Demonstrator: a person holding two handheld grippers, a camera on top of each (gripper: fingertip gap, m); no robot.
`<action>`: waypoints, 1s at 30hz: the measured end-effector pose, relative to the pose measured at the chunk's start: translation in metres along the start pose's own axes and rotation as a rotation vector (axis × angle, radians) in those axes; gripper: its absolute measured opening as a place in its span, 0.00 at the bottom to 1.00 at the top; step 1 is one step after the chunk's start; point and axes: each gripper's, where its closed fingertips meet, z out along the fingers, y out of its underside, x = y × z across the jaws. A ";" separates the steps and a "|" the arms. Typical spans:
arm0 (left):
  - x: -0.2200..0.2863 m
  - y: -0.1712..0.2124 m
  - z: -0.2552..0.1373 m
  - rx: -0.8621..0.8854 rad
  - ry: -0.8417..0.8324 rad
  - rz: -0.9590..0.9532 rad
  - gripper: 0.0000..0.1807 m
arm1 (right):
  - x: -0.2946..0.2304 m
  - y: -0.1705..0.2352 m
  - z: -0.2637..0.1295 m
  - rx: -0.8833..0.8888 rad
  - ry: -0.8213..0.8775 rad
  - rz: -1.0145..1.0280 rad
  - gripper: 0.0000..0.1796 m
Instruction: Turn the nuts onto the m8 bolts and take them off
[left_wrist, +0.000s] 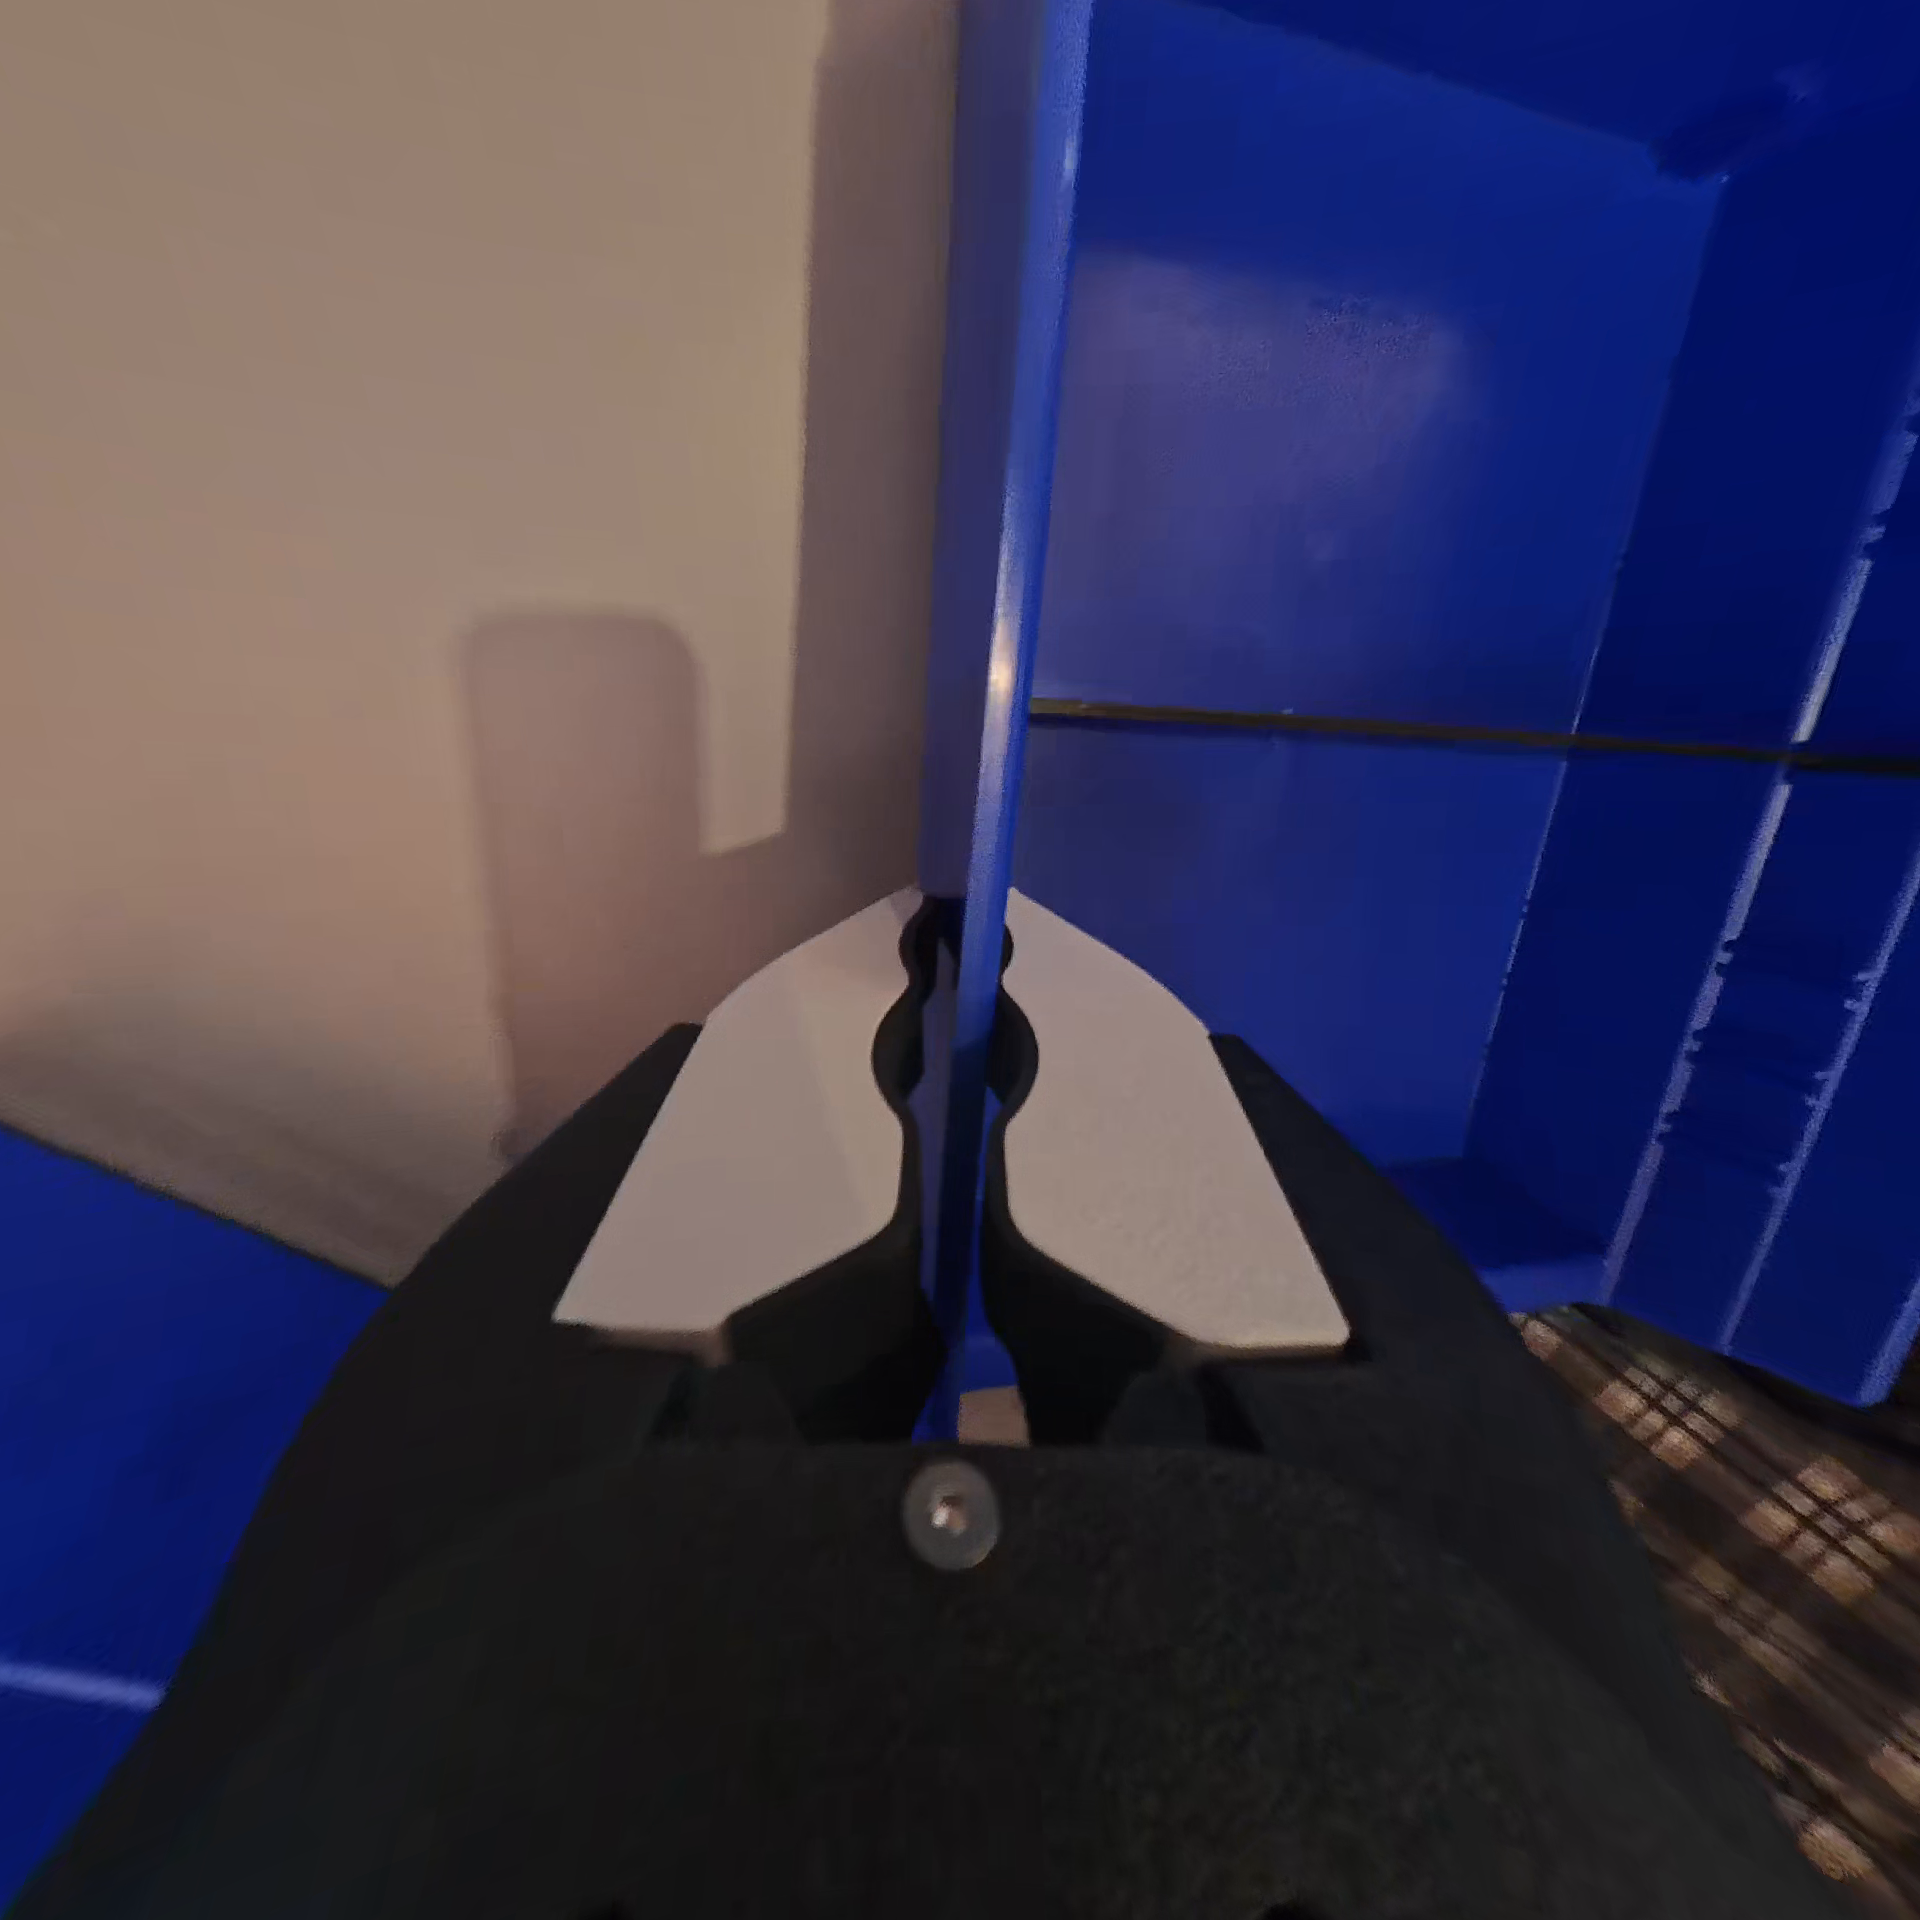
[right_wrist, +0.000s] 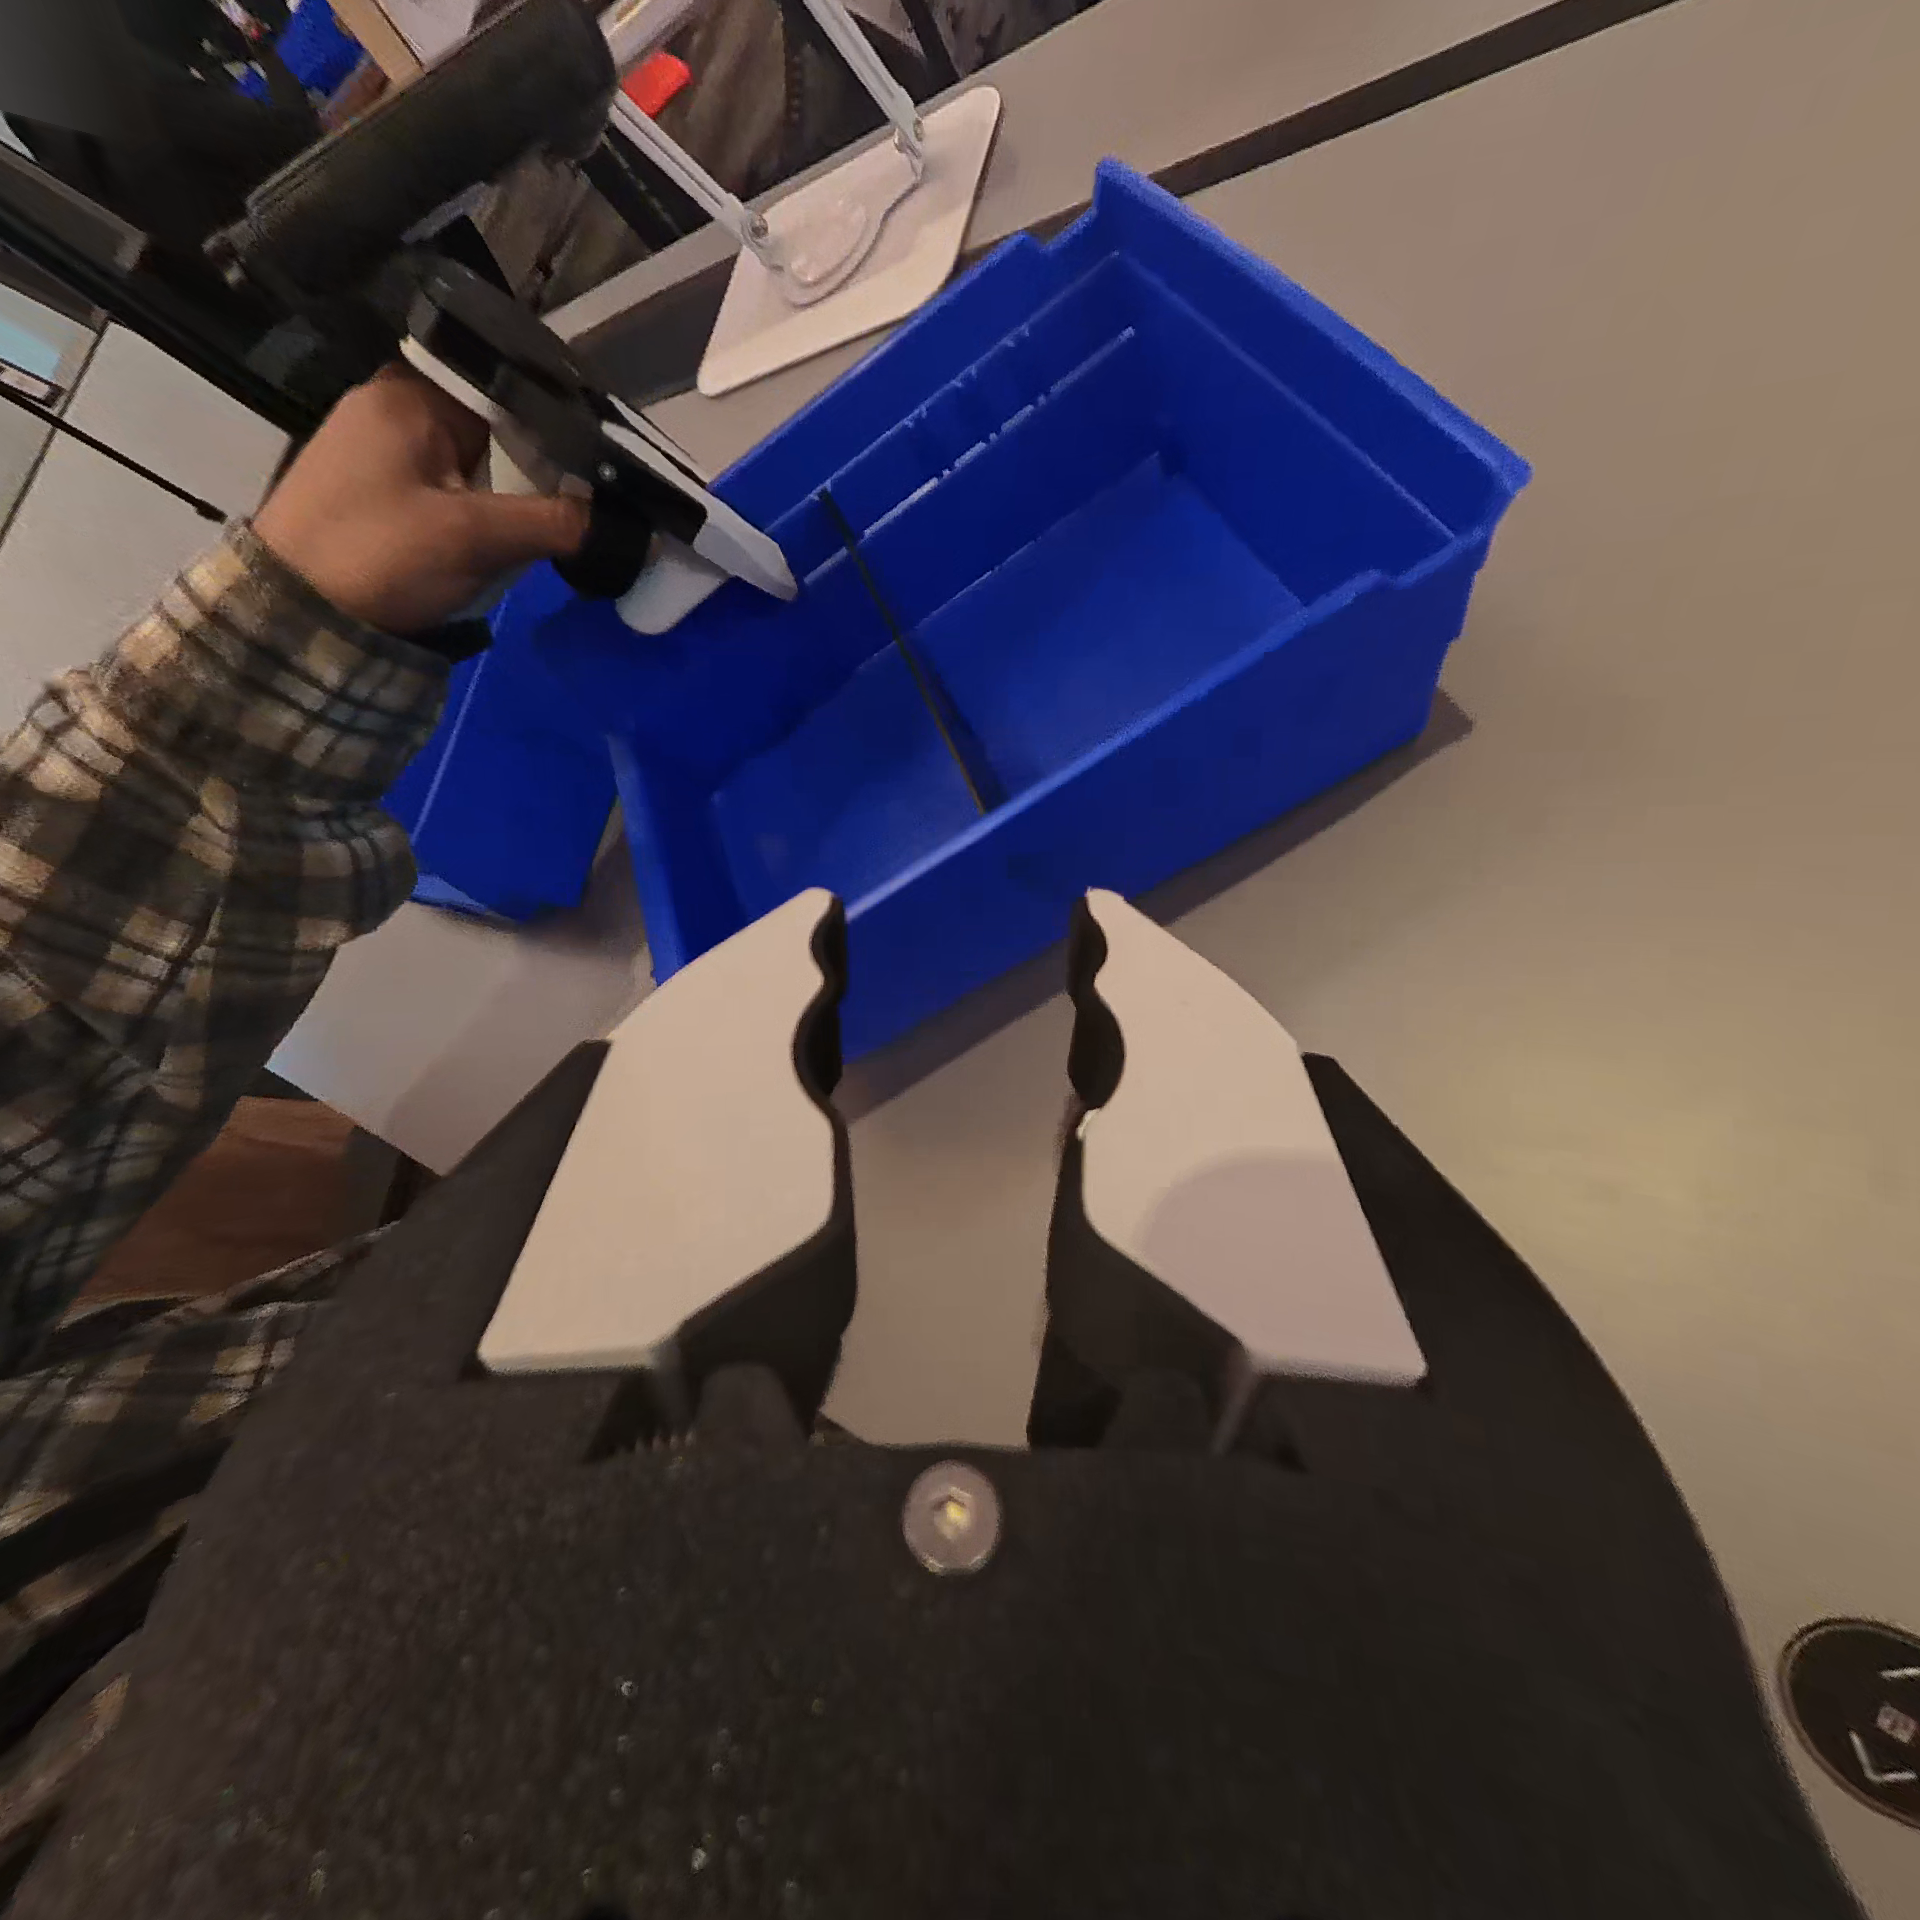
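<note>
Left hand-held gripper (left_wrist: 956, 935) is clamped on the thin side wall of the blue bin (right_wrist: 1382, 665), its two white fingers (left_wrist: 790, 1122) pressed against either face of that wall. In the right wrist view a hand (right_wrist: 395, 509) in a plaid sleeve (right_wrist: 177, 810) holds this gripper angled down onto the bin's far-left rim. The right hand-held gripper (right_wrist: 956, 925) hovers over the grey tabletop (right_wrist: 1558, 1039) just before the bin's near wall, fingers apart with nothing between them. The bin sits on the tabletop, split by a thin black divider (right_wrist: 904, 655) into two compartments; both floors look bare, and no nuts or bolts can be made out in either view. A second, smaller blue bin (right_wrist: 509, 821) lies just beside it on the left, its inside hidden. Behind stands a white stand base (right_wrist: 862, 239).
</note>
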 end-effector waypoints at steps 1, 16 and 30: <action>0.002 0.000 0.003 0.012 0.002 0.013 0.04 | 0.000 -0.002 0.003 -0.004 0.011 -0.016 0.22; 0.002 0.006 -0.051 0.346 -0.138 0.177 0.17 | -0.058 -0.018 0.109 -0.336 0.277 -0.432 0.24; 0.042 0.070 -0.041 0.293 -0.145 0.304 0.14 | -0.081 0.026 0.153 -0.506 0.332 -0.549 0.25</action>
